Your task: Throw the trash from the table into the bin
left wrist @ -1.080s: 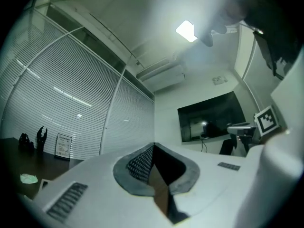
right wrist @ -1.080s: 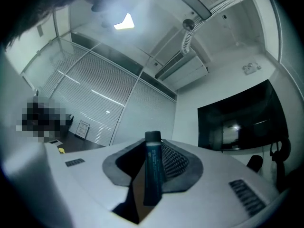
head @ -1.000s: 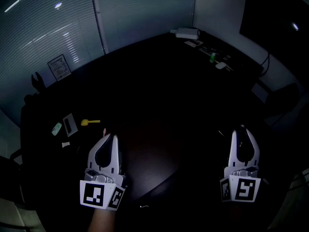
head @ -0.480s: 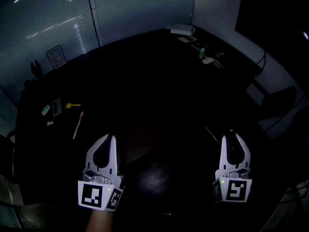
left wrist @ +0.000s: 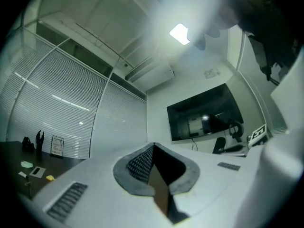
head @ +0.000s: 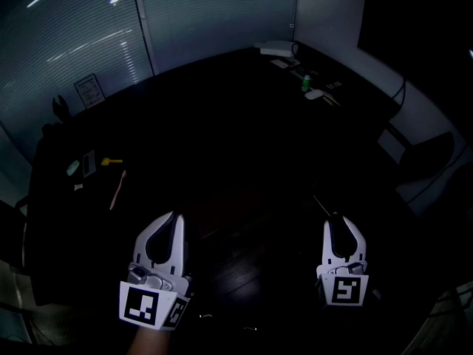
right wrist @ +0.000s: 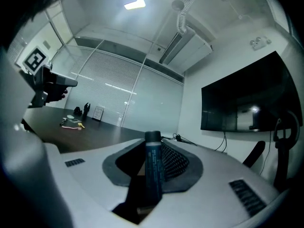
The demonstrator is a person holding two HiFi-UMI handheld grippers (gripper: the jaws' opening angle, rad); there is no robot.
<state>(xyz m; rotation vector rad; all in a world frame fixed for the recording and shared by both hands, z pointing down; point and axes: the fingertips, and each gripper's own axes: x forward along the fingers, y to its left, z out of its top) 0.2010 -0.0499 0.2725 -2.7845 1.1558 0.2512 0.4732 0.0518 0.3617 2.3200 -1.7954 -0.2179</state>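
My right gripper is shut on a dark pen-like tube, which stands up between its pads; the thin tip pokes out past the jaws. The left gripper has its jaws closed together, and I see nothing sticking out of them. Both hover low over the near end of the long dark table. Small trash lies far left on it: a pink stick, a yellow piece, a pale wrapper and a flat card. No bin is in view.
A framed card and a dark figurine stand at the far left edge. A white box, a green bottle and a mouse sit at the far right end. A chair stands right of the table.
Both grippers have drawn back toward the table's near end and sit lower in the head view. The trash on the left now lies farther from the left gripper.
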